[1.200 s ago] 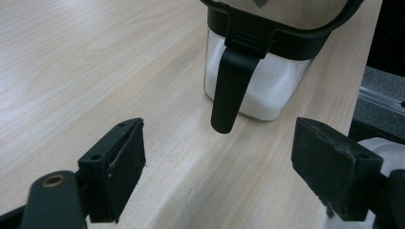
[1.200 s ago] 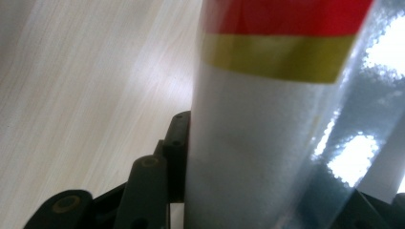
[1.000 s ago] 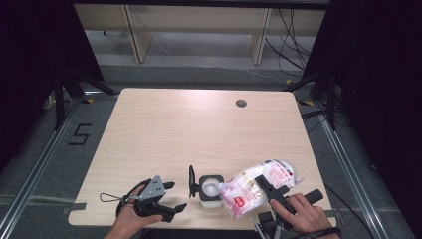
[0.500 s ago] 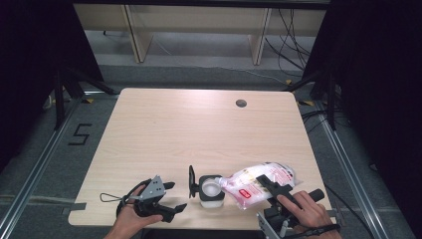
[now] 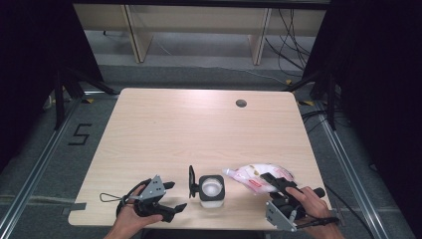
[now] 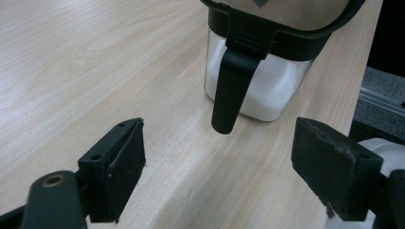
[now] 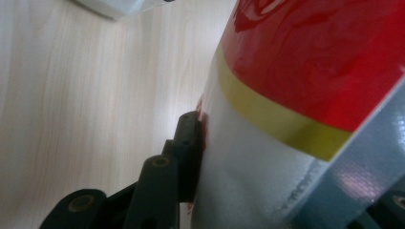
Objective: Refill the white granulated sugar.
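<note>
High view | L gripper (image 5: 171, 195) – fingers apart by jar (image 5: 211, 189) | R gripper (image 5: 275, 183) – clamped on bag (image 5: 259, 175)

Light wood tabletop (image 5: 199, 129), round grommet hole (image 5: 241, 103) near far right corner. Clear jar (image 5: 211, 190) with black open lid stands by near edge, centre; plastic bag (image 5: 251, 175) beside it toward right edge.
</note>
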The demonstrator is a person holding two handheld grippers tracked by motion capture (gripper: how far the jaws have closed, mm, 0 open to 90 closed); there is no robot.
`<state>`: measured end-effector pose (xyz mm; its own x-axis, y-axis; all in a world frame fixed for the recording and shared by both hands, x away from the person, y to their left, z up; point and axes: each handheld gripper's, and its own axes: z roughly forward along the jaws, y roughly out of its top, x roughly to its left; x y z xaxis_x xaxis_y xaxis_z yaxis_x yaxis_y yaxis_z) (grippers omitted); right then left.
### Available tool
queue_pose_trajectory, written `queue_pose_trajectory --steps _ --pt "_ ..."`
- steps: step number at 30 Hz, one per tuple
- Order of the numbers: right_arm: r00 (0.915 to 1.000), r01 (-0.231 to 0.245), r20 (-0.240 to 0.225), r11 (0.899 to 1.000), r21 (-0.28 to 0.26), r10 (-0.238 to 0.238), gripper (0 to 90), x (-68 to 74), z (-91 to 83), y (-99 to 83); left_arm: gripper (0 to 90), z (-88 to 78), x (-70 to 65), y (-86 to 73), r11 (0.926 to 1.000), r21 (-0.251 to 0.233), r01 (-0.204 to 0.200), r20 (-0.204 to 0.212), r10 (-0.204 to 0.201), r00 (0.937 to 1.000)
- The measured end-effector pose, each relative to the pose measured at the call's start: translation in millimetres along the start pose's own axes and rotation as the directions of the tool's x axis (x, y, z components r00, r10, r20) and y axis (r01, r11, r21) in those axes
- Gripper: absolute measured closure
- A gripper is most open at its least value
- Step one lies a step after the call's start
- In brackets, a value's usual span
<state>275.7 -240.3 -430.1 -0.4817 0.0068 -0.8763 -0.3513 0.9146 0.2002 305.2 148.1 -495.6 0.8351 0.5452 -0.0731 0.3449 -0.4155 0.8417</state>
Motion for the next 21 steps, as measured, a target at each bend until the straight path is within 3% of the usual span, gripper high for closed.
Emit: queue_pose_trajectory --steps 1,2,3,4,5,7,8,9,10,11,13,14,15,16,17,18,19,21 --pt "0.9991 0.042 0.009 0.999 -0.012 -0.042 68.1 -4.5 1.1 -0.6 18.7 0.0 0.1 0.1 1.0 -0.001 0.003 0.001 -0.003 1.0" --pt "0.9996 0.025 0.014 1.0 -0.017 -0.025 68.2 -5.1 2.2 -2.5 18.7 0.0 -0.1 0.1 1.0 -0.001 0.006 0.0 -0.006 1.0" --pt "0.9974 -0.071 -0.003 0.997 -0.01 0.071 68.3 -0.4 2.8 -5.1 18.7 -0.1 -0.6 -0.1 1.0 -0.002 0.009 -0.002 -0.009 1.0" --pt "1.0 -0.001 0.007 1.0 -0.029 0.002 68.4 -6.2 4.4 -6.1 18.7 -0.5 -0.2 0.1 1.0 0.005 0.002 -0.004 -0.002 1.0" --pt "0.998 -0.063 -0.008 0.997 -0.034 0.063 68.4 -3.4 6.3 -8.9 18.7 -0.3 -0.3 0.0 1.0 0.005 0.002 -0.004 -0.002 1.0" --pt "0.9921 -0.125 -0.017 0.992 -0.033 0.124 68.5 -0.3 10.2 -12.5 18.7 -0.1 0.5 0.5 0.9999 0.003 -0.011 -0.001 0.011 0.9999" --pt "0.9901 -0.139 -0.025 0.99 -0.026 0.138 68.6 0.3 11.8 -13.4 18.7 0.2 -0.1 0.3 1.0 0.001 -0.003 0.001 0.003 1.0" --pt "0.9936 -0.111 -0.024 0.993 -0.035 0.11 68.9 -1.4 14.2 -14.3 18.7 0.1 -0.5 0.2 1.0 0.002 0.001 0.001 -0.001 1.0" --pt "0.9914 -0.128 -0.031 0.991 -0.033 0.127 69.0 -1.0 16.1 -15.5 18.7 -0.2 -0.3 0.1 1.0 0.005 0.002 -0.004 -0.002 1.0" --pt "0.9838 -0.176 -0.038 0.984 -0.021 0.175 69.1 1.2 16.7 -16.3 18.7 -0.1 -0.3 0.1 1.0 0.001 0.004 -0.005 -0.004 1.0" --pt "0.9851 -0.169 -0.041 0.985 -0.034 0.167 69.6 -0.9 20.9 -18.2 18.7 -0.2 -0.1 0.1 1.0 0.0 0.004 -0.006 -0.004 1.0" --pt "0.9803 -0.195 -0.042 0.98 -0.049 0.193 70.0 1.0 24.4 -20.0 18.7 -0.1 -0.3 0.1 1.0 -0.002 0.005 -0.005 -0.005 1.0" --pt "0.984 -0.176 -0.038 0.984 -0.038 0.174 70.3 -0.1 24.9 -19.3 18.7 -0.1 -0.4 0.1 1.0 0.0 0.003 -0.005 -0.003 1.0" --pt "0.9777 -0.207 -0.041 0.978 -0.026 0.206 70.5 1.9 26.1 -18.9 18.7 -0.1 -0.4 0.1 1.0 0.001 0.002 -0.005 -0.002 1.0" --pt "0.9799 -0.197 -0.04 0.98 -0.032 0.195 70.6 0.8 28.0 -18.7 18.7 0.0 -0.6 0.3 1.0 0.003 0.005 0.0 -0.005 1.0" --pt "0.9748 -0.221 -0.038 0.975 -0.031 0.22 70.7 1.7 29.4 -18.3 18.7 -0.6 0.3 0.8 0.9998 0.01 -0.015 -0.004 0.015 0.9999" --pt "0.9763 -0.214 -0.044 0.976 -0.042 0.212 70.8 -0.9 31.0 -18.1 18.7 0.0 -0.7 0.5 1.0 0.009 0.004 0.003 -0.004 1.0" --pt "0.9686 -0.248 -0.039 0.967 -0.064 0.246 70.9 -2.6 34.3 -18.1 18.7 -0.1 -0.8 0.3 1.0 0.009 0.003 -0.001 -0.003 1.0"
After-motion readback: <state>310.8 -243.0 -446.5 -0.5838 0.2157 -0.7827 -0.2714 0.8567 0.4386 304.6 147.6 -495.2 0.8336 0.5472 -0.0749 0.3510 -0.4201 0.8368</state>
